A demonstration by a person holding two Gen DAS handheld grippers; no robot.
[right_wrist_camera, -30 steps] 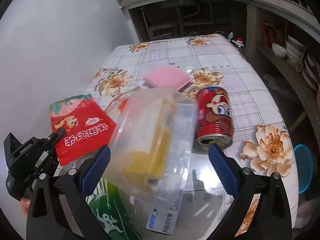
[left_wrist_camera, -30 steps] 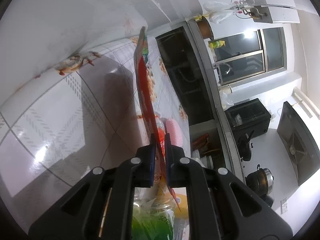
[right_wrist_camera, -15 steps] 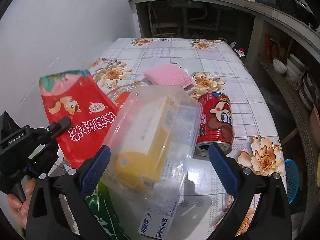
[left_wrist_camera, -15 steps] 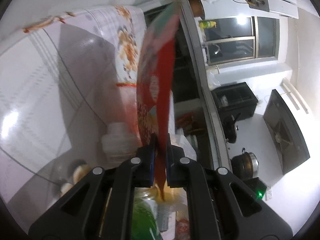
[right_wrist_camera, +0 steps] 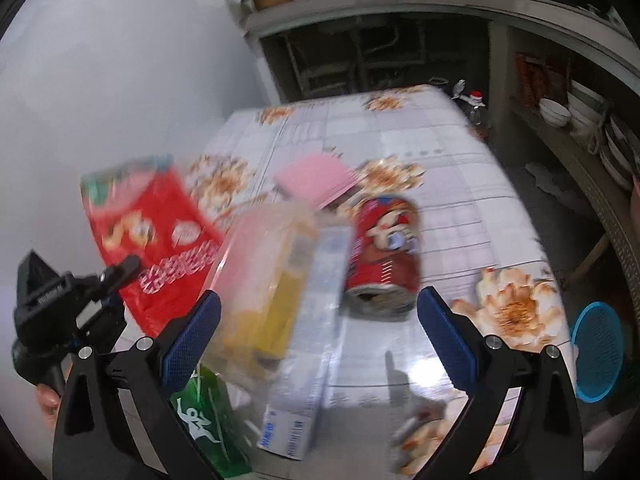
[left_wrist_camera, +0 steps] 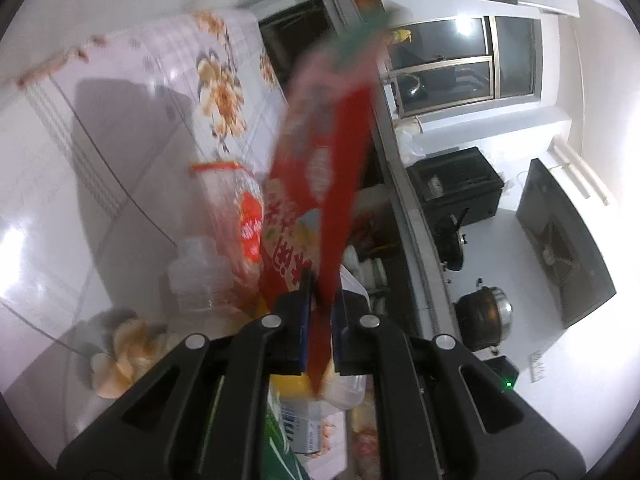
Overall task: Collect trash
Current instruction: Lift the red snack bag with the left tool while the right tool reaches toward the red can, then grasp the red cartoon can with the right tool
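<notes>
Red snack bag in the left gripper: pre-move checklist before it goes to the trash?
1. Left gripper shut on red snack bag: ok.
2. Bag lifted off the floral table: ok, it hangs in the air.
3. Right gripper free for the next pick: ok, jaws wide open, nothing between the pads.
4. Next items in reach, clear plastic box and red can: ok, both lie on the table.
5. Trash bin or bag located: cannot tell, none is clearly in view.
6. Picture sharpness: not ok, both views are motion-blurred.
</notes>
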